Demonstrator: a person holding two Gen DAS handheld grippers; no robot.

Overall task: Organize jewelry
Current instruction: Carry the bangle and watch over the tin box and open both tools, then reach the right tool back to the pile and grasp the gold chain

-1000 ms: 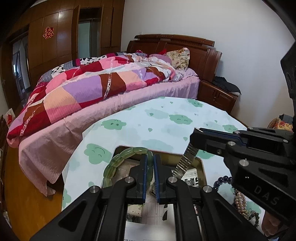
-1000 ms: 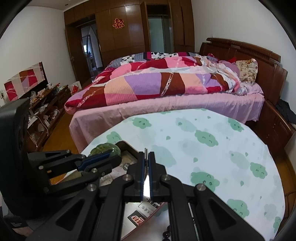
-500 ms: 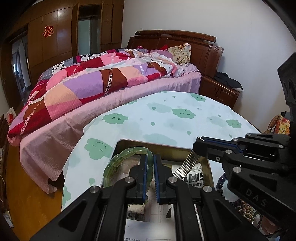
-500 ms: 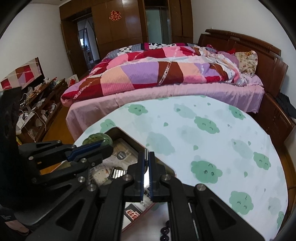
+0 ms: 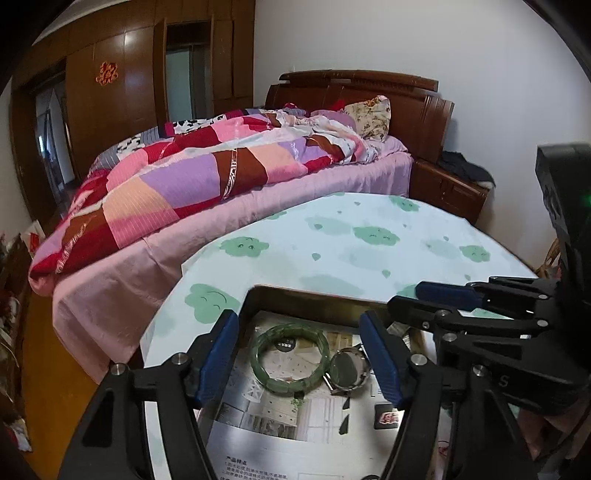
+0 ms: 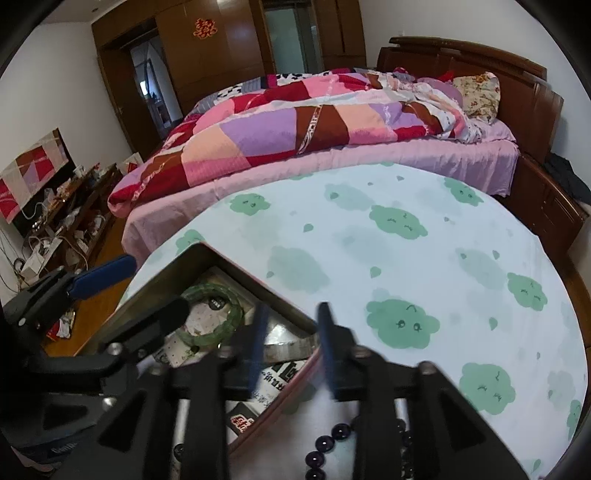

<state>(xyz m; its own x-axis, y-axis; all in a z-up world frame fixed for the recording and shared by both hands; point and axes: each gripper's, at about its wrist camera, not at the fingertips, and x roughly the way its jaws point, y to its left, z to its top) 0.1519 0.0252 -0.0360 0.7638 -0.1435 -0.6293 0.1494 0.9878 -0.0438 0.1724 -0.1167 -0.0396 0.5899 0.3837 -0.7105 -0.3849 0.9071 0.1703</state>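
Both jaws are opening with nothing between them — the left hand-held gripper (image 5: 301,356) wide, the right hand-held gripper (image 6: 291,345) narrower. The translucent green jade bangle (image 5: 290,362) and round silver wristwatch (image 5: 347,371) lie in the shallow paper-lined tray (image 5: 314,297); the dark purple bead strand (image 6: 328,441) is left on the counter at six o'clock — it could be swept off by the right jaws.

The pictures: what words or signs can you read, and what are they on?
"S": a white letter on the right gripper body.
Red double-happiness sign on the wardrobe.
Newspaper lining the box: print too small to read.
Small black card: red mark, blurred.
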